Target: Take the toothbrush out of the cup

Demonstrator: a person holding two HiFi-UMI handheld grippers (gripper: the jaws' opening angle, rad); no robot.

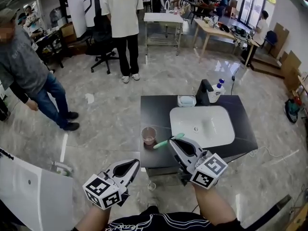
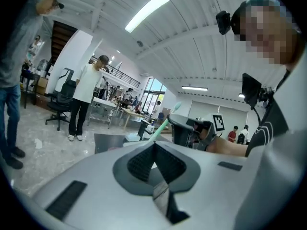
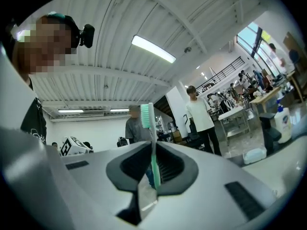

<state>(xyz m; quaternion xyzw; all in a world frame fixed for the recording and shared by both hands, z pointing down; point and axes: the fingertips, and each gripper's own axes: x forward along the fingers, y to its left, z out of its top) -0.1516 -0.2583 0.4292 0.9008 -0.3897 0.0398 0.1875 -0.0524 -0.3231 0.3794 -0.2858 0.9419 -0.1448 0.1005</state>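
Two tools show. The right tool (image 1: 173, 142) is clamped on the mint-green plastic toothbrush (image 1: 166, 141), which is outside the translucent pinkish cup (image 1: 148, 135) standing just beside it on the black surface (image 1: 156, 112). The left tool (image 1: 135, 163) has its jaws together, holding nothing.

Right gripper (image 1: 171, 141), jaws closed on a green toothbrush (image 1: 161, 144), which lies outside the pink cup (image 1: 148, 135), at its 3 o'clock. The cup stands on a dark tabletop (image 1: 156, 109), with a white basin (image 1: 202, 124) at its 2 o'clock. Left gripper (image 1: 134, 164) at the cup's 6 o'clock, off the tabletop.
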